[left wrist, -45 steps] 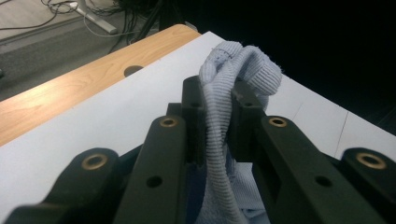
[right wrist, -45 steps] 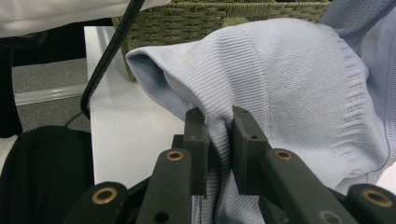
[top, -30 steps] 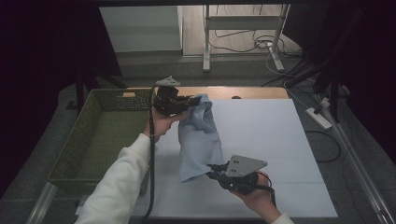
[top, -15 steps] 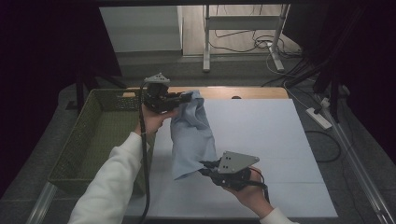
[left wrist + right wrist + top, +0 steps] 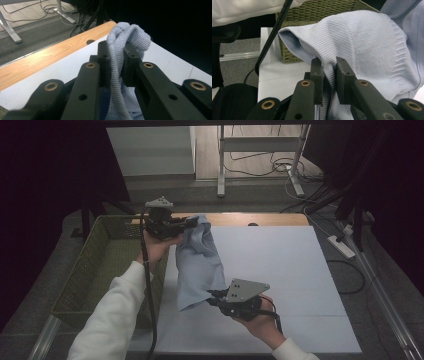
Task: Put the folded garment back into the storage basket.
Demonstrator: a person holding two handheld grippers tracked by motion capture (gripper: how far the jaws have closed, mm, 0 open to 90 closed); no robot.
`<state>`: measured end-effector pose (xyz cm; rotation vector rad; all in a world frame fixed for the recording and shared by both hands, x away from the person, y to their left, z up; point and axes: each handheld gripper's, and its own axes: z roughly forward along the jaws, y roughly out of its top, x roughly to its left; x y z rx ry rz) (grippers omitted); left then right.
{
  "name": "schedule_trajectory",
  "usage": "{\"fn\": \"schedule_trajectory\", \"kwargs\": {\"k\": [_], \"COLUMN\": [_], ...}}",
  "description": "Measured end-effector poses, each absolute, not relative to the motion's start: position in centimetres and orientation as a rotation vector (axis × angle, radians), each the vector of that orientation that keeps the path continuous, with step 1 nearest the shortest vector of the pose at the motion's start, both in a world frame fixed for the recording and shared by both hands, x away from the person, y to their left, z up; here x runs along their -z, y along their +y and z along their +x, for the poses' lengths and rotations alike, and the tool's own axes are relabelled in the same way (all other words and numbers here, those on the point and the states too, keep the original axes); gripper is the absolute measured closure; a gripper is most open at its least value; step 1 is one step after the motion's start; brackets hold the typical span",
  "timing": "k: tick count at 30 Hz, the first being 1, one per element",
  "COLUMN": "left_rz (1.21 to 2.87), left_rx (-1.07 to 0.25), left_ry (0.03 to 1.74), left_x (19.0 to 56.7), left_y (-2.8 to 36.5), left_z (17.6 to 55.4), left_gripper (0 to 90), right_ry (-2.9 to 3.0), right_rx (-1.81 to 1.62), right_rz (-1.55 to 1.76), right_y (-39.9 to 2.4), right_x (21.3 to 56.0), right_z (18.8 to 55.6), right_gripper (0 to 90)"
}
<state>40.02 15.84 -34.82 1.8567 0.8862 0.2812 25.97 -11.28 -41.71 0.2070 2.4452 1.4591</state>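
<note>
- The green woven basket (image 5: 107, 265) sits at the table's left edge, beside the white mat (image 5: 280, 270), and holds nothing that can be seen from the high view; judged from the way the load is drifting, it looks like the place the garment is bound for.
- The left gripper (image 5: 192, 222) is clamped on a bunched fold of the pale blue knitted garment (image 5: 200, 262); in the left gripper view the knit (image 5: 125, 37) is squeezed between the two black jaws and bulges out above them. Compared with a second ago, this hand has slid leftward (it now hovers at the basket's near-right corner, where earlier it was over the mat's back edge).
- The garment hangs in the air between the two hands, stretched from the upper grip down to the lower one, off the mat except perhaps at its lowest hem, which is hard to judge. It has travelled left with the hands and keeps much the same draped shape.
- The right gripper (image 5: 212, 296) pinches the lower edge of the cloth; its own view shows the ribbed hem (image 5: 329, 62) caught tight between the jaws. It too has shifted left and a little up.
- Both grips have held unchanged through the move, so the carry seems secure; what remains, I judge, is to bring the cloth over the basket and let go.
</note>
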Motion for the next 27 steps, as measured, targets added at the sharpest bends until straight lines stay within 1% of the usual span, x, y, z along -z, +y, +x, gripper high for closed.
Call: {"fn": "schedule_trajectory", "kwargs": {"k": [27], "left_rz": [1.824], "left_rx": [-0.333], "left_ry": [0.919], "left_x": [33.4], "left_y": [19.5], "left_z": [39.2], "left_gripper": [79.2], "right_ry": [2.437], "right_rx": [-1.494], "right_rz": [0.146], "right_y": [-8.0], "right_x": [40.5], "right_z": [26.4], "right_gripper": [77.9]}}
